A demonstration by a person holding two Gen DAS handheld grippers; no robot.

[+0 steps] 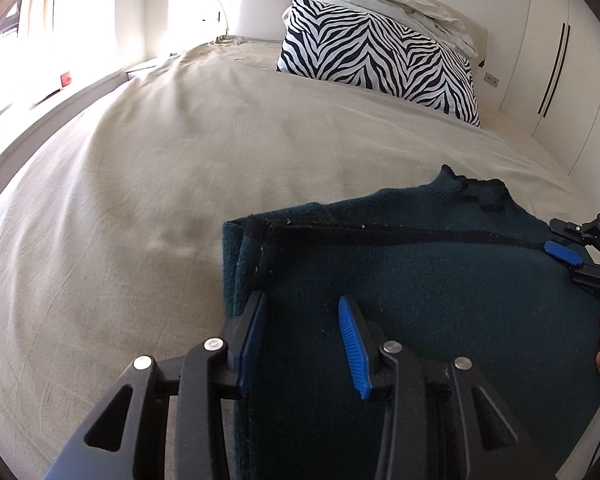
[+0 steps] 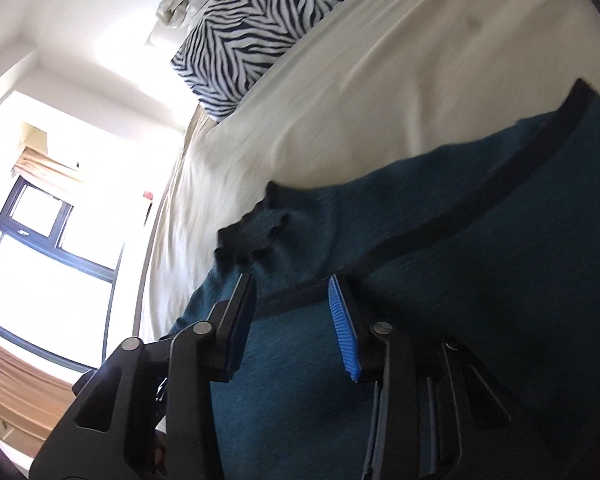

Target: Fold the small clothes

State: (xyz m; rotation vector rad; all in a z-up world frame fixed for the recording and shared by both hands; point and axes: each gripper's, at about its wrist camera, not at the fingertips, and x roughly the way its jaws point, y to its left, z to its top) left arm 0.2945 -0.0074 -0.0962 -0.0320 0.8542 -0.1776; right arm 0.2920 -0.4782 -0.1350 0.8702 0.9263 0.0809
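Observation:
A dark teal knitted sweater (image 1: 440, 280) lies partly folded on the beige bedsheet (image 1: 180, 160), its collar (image 1: 472, 188) at the far edge. My left gripper (image 1: 302, 308) is open, its jaws spread over the sweater's left folded part. My right gripper shows at the right edge in the left wrist view (image 1: 568, 258), at the sweater's right side. In the right wrist view the right gripper (image 2: 292, 292) is open over the sweater (image 2: 480, 260), near the collar (image 2: 256, 228) and a dark seam.
A zebra-print pillow (image 1: 380, 56) and a crumpled white duvet (image 1: 392, 4) lie at the head of the bed. White wardrobe doors (image 1: 564, 72) stand to the right. A window (image 2: 40, 248) is at the bed's far side.

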